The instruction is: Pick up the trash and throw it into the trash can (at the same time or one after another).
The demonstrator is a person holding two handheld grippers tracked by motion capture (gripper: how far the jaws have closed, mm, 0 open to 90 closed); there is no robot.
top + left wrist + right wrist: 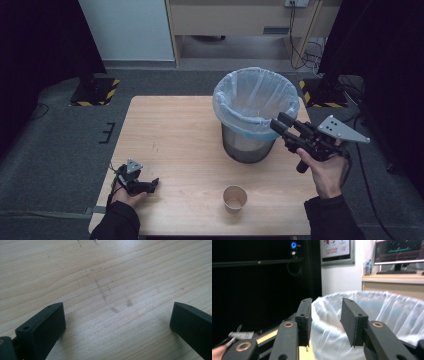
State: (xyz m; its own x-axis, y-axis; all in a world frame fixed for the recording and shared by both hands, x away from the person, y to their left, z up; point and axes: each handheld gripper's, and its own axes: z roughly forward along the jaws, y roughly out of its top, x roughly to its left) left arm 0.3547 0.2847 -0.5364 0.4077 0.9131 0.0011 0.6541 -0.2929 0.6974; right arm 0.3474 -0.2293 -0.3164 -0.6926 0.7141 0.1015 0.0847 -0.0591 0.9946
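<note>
Dark grey carpet surrounds a light wooden table (pixel 175 140) seen in the middle of the high view, with a pale wall and a wooden cabinet along the top edge. A mesh waste bin (pixel 248 145) lined with a pale blue bag (pixel 255 100) is placed right of centre on the table, and a paper cup (pixel 235 198) stands upright below it, near the bottom edge and well apart from the bin.

At the right of the high view, the right gripper (pixel 277 124) is held above the table just beside the bin's rim, its jaws parted with nothing between them; in the right gripper view (pixel 325 322) the bag's rim (pixel 372 315) is seen just beyond them.

At the lower left, the left gripper (pixel 154 182) is rested low at the table's edge. In the left gripper view (pixel 117 322) its jaws are spread wide over bare wood, with nothing gripped.
</note>
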